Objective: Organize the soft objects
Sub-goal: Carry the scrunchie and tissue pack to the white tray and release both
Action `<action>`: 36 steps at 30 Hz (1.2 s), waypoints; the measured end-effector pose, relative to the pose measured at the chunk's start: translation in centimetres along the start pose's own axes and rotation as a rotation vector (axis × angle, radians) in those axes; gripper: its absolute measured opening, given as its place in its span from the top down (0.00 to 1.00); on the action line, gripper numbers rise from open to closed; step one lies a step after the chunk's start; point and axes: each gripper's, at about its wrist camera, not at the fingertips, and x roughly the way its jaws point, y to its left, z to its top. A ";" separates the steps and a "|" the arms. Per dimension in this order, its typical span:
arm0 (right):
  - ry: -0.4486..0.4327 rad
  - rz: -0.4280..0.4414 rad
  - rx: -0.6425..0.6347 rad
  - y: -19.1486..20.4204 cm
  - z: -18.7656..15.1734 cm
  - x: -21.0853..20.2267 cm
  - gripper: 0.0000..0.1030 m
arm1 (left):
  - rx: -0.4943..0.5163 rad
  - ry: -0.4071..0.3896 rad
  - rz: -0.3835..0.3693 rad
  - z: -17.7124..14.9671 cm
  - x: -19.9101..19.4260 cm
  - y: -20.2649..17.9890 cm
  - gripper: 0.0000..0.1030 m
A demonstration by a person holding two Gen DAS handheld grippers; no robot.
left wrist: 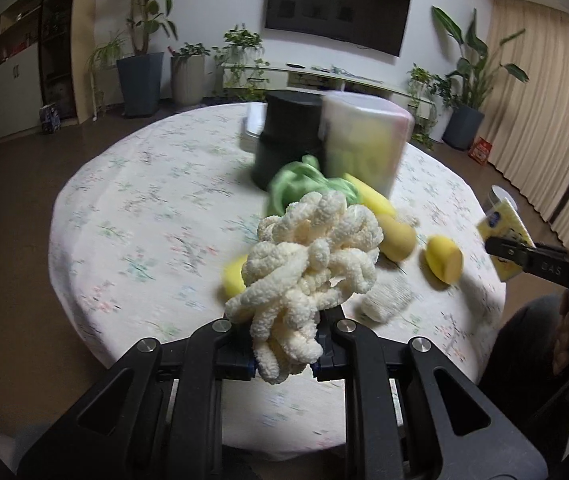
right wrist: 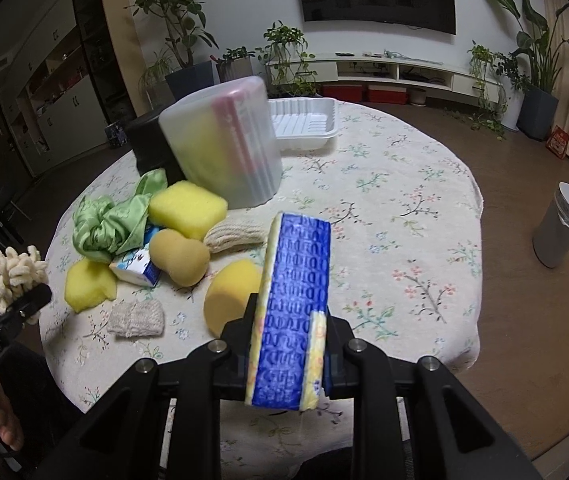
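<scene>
A round table [right wrist: 424,200] with a flowery cloth. At its near edge, the left gripper [left wrist: 284,354] squeezes a fluffy cream bundle [left wrist: 308,260]. The right gripper [right wrist: 290,350] squeezes a blue tissue pack [right wrist: 294,312]. Yellow sponges [right wrist: 186,208] lie further back.

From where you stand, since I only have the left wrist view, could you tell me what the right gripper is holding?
Observer: The right gripper is shut on a blue-and-yellow tissue pack, held off the table.
Operator: Thank you. Is there anything behind the translucent container?
Observer: Yes, an empty white plastic tray sits on the tablecloth just behind the translucent container.
Operator: And what lies under the green cloth?
Observer: A small blue-and-white pack lies partly tucked under the green cloth, beside a tan sponge.
</scene>
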 end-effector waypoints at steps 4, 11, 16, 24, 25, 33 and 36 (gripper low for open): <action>-0.001 -0.015 0.015 -1.3 1.0 -0.2 0.75 | -0.044 0.020 0.010 1.4 0.4 2.4 0.85; 0.005 -0.034 0.025 -3.3 2.9 0.5 0.75 | -0.047 0.008 0.012 4.5 1.3 4.9 0.85; -0.020 -0.058 0.005 -5.0 6.1 1.0 0.75 | -0.004 0.011 0.008 9.0 3.5 6.6 0.85; -0.043 -0.079 -0.028 -7.9 14.6 4.7 0.75 | 0.116 0.048 -0.011 18.5 10.7 6.8 0.85; -0.033 -0.063 -0.027 -8.1 15.9 5.6 0.75 | 0.127 0.058 -0.022 19.7 11.9 6.6 0.85; 0.028 0.016 -0.109 -6.6 23.7 13.3 0.75 | 0.264 0.158 -0.057 25.9 21.7 3.3 0.84; 0.068 0.048 -0.145 -5.5 25.8 16.7 0.75 | 0.287 0.183 -0.092 27.3 24.5 2.3 0.84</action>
